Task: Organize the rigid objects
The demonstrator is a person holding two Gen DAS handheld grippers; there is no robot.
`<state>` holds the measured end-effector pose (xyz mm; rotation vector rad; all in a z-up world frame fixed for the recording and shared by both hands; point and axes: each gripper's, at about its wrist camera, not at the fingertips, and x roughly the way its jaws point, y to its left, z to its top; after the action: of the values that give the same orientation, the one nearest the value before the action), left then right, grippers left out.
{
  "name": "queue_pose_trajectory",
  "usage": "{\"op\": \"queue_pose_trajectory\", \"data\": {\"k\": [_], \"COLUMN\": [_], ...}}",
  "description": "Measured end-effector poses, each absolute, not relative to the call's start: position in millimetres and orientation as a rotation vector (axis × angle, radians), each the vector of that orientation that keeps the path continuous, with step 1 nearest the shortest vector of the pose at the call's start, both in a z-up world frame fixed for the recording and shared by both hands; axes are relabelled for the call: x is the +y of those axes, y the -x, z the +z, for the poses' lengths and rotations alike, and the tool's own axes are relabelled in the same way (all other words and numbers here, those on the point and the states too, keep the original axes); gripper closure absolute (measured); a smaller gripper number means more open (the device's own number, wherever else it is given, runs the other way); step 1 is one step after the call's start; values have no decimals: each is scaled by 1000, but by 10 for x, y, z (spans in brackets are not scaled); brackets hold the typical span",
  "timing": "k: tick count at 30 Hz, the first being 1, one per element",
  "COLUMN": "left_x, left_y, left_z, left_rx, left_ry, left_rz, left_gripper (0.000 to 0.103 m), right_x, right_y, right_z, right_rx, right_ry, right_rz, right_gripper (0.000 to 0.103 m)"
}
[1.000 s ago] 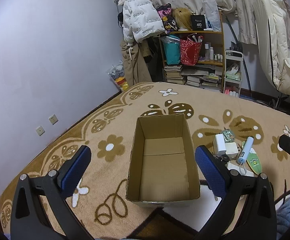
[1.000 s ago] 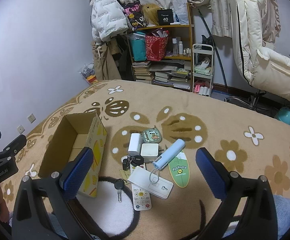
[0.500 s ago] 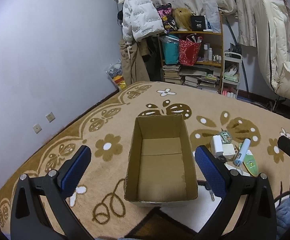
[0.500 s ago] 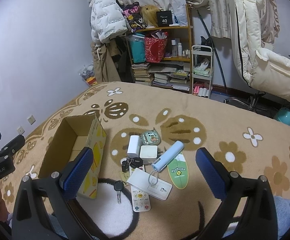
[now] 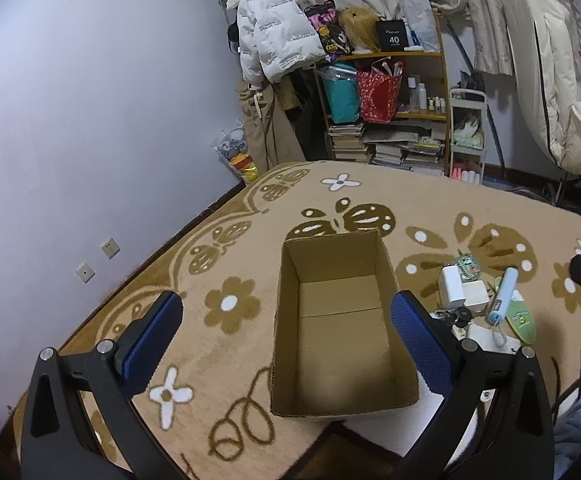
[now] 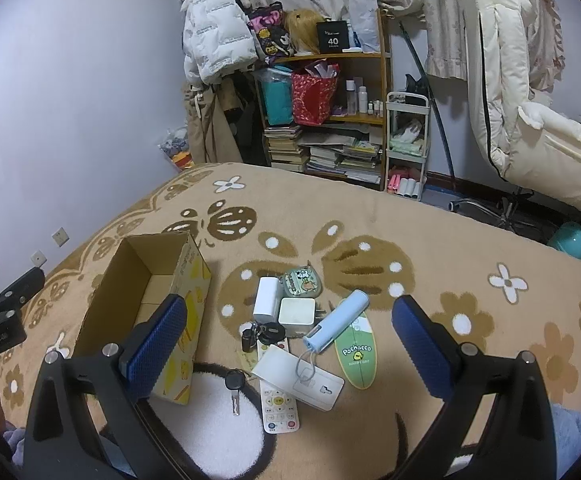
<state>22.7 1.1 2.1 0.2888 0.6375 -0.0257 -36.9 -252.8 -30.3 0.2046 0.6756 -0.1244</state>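
Right gripper [image 6: 288, 334] gapes empty directly above the pale-blue cylindrical power bank [image 6: 337, 319], long axis diagonal. Left gripper [image 5: 286, 334], also spread, hovers over the empty brown cardboard box [image 5: 340, 360] leftward.

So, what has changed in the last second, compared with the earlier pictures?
Very little. Both cameras have pulled back and up slightly, so the cardboard box and the pile of small items sit a bit farther away in view. Nothing was taken hold of or let go. The left gripper and right gripper stay open and empty, the box is still empty, and the items lie as before.
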Motion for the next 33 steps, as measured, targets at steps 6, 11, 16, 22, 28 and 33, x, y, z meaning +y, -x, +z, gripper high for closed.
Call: {"op": "queue_pose_trajectory", "data": {"k": [6,11,16,22,28,33], "left_x": [24,59,89,169,231,332], "left_y": [-409,-565,-692,-874,-1093,-1208], "left_z": [-54,-152,-219,-368,-710,-919], "left_rx": [675,712,735,773,858,909], "left_ry": [-290,-274,-244,-216,-234,-211], "left_rz": [-38,-55,-69,-53,17,44], "left_gripper": [0,0,0,0,0,0], "right_x": [-2583,-2591,-2639,-2658,-2590,-2486], "right_y": [310,201,85,-32,-164,-270], "right_z": [-289,-328,-377,-482,-693,-954], "right_rx": [672,684,698,709,743,810], "right_ry": [-189,-177,-176,-184,-163,-120], "right_rz": [-138,-142,-144,-137,-116,-88], "right_gripper": [0,0,0,0,0,0]}}
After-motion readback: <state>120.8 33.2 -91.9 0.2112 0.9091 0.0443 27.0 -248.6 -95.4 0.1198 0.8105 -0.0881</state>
